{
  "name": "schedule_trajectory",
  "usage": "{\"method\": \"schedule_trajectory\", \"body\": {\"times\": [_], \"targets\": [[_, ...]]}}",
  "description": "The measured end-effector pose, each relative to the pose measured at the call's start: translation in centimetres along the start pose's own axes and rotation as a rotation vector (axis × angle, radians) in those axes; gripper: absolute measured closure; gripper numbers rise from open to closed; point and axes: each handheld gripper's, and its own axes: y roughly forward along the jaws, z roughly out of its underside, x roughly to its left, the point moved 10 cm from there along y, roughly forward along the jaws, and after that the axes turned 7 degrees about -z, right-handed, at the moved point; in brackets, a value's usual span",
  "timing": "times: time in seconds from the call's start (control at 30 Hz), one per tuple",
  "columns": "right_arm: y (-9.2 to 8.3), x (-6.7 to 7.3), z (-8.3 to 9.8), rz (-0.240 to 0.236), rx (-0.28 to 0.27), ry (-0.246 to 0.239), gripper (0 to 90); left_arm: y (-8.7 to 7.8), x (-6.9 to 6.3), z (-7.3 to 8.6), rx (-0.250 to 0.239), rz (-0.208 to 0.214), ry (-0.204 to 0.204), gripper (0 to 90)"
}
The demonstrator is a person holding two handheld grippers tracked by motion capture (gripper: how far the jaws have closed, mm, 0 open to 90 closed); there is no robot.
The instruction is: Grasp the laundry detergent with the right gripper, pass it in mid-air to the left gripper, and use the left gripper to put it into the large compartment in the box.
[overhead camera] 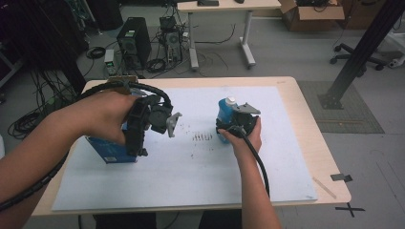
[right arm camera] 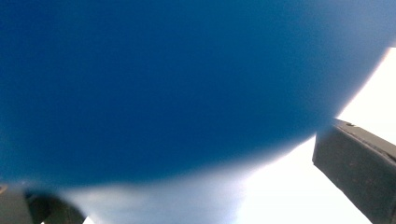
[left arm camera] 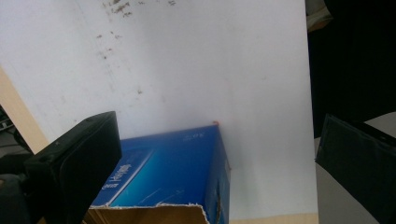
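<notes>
A blue cardboard box with a torn open top lies at the left of the white sheet. My left gripper hangs over its right end. In the left gripper view the box sits low between the two black jaws, which stand wide apart; the left gripper is open. A blue bottle with a white cap stands upright mid-table. My right gripper is pressed close around its near side. The bottle looms as a blur between the widely spread jaws of the right gripper.
The sheet covers most of the wooden table and carries small dark marks between the two grippers. Beyond the table's far edge are computer towers, cables and a second desk. A black post stands at the right.
</notes>
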Motion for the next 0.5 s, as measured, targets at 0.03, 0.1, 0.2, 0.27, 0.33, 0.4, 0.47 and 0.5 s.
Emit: {"method": "schedule_trajectory", "body": {"times": [0.03, 0.1, 0.2, 0.27, 0.33, 0.4, 0.47, 0.5], "targets": [[0.0, 0.0, 0.0, 0.0, 0.0, 0.0, 1.3, 0.0, 0.0, 0.0, 0.0, 0.0, 0.0, 0.4], [0.03, -0.1, -0.16, -0.001, -0.023, 0.025, 1.1, -0.09, -0.03, 0.02, 0.003, 0.002, -0.003, 0.4], [0.11, -0.06, -0.17, -0.002, -0.032, 0.036, 1.1, -0.1, -0.01, -0.02, 0.002, 0.0, -0.003, 0.4], [0.25, 0.07, -0.13, -0.001, -0.044, 0.032, 2.1, -0.17, 0.06, -0.05, 0.003, -0.001, 0.004, 0.4], [0.38, 0.16, -0.01, 0.001, -0.048, 0.035, 4.0, -0.17, 0.09, -0.16, -0.005, -0.005, 0.003, 0.4], [0.42, 0.19, 0.04, 0.001, -0.055, 0.035, 6.3, -0.16, 0.1, -0.16, -0.004, -0.005, 0.004, 0.4], [0.46, 0.16, 0.07, 0.002, -0.062, 0.039, 8.5, -0.15, 0.07, -0.09, 0.002, 0.001, 0.003, 0.4], [0.46, 0.16, 0.07, 0.002, -0.062, 0.039, 8.5, -0.15, 0.07, -0.09, 0.002, 0.001, 0.003, 0.4]]}}
